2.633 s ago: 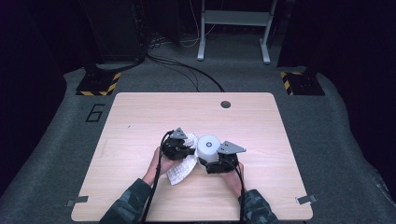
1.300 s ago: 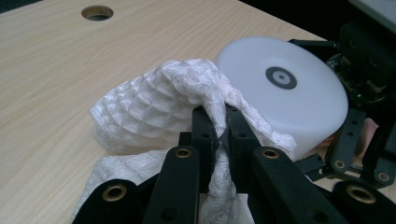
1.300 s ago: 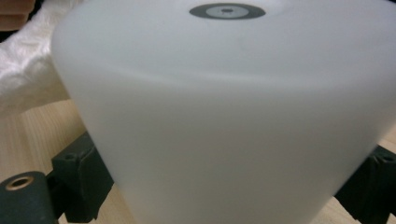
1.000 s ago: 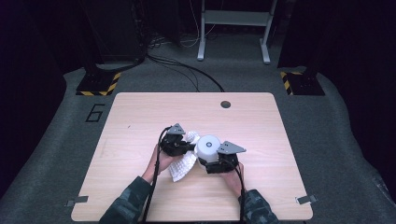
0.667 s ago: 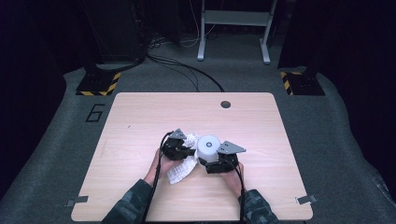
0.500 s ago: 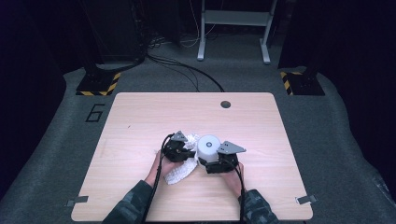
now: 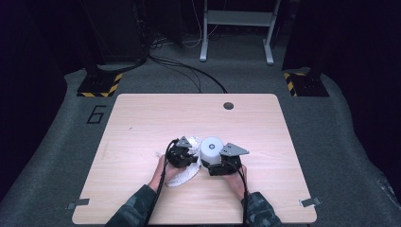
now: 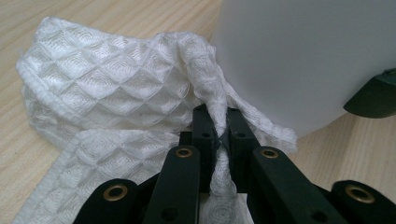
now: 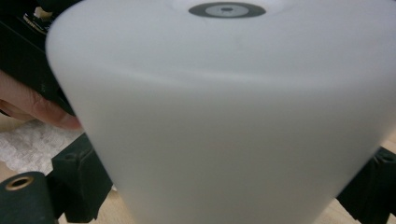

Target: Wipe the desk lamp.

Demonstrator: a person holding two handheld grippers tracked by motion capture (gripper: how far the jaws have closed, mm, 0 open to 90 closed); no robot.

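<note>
In high view, lower centre of frame, the left gripper (image 7: 187,152) has its jaws closed tight on a fold of the white waffle cloth (image 8: 107,102). The cloth lies on the wooden table (image 7: 142,118), touching the white cylinder (image 7: 212,149). The right gripper (image 7: 218,163) has jaws spread wide w/ the cylinder between them, pressed on both sides.

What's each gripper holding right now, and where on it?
Left gripper pinches a bunched fold of the white cloth; right gripper clasps the white cylinder by its sides.
</note>
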